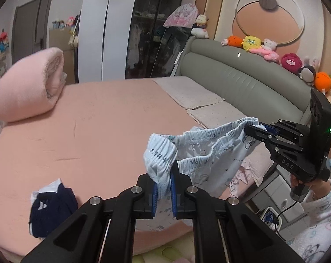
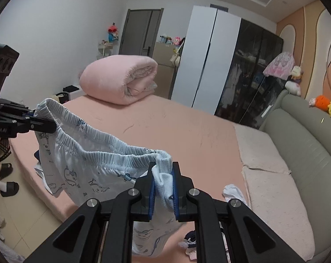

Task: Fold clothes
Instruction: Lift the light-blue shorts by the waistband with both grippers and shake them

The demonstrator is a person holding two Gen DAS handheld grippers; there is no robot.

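Observation:
Light blue printed pyjama shorts (image 1: 209,153) (image 2: 82,164) hang in the air above the pink bed, stretched by their elastic waistband between both grippers. My left gripper (image 1: 163,188) is shut on one end of the waistband; in the right wrist view it (image 2: 37,122) shows at the far left, clamped on the band. My right gripper (image 2: 163,188) is shut on the other end, and in the left wrist view it (image 1: 256,129) pinches the band at the right, held by a hand in a white printed sleeve (image 1: 319,208). The legs of the shorts dangle below.
A dark navy and white garment (image 1: 51,210) lies crumpled on the bed's (image 1: 99,131) near side. A white cloth (image 2: 233,191) and small garments (image 2: 191,241) lie by the pillows (image 2: 268,184). A rolled pink duvet (image 2: 121,79) sits at the far end; plush toys line the grey headboard (image 1: 242,83).

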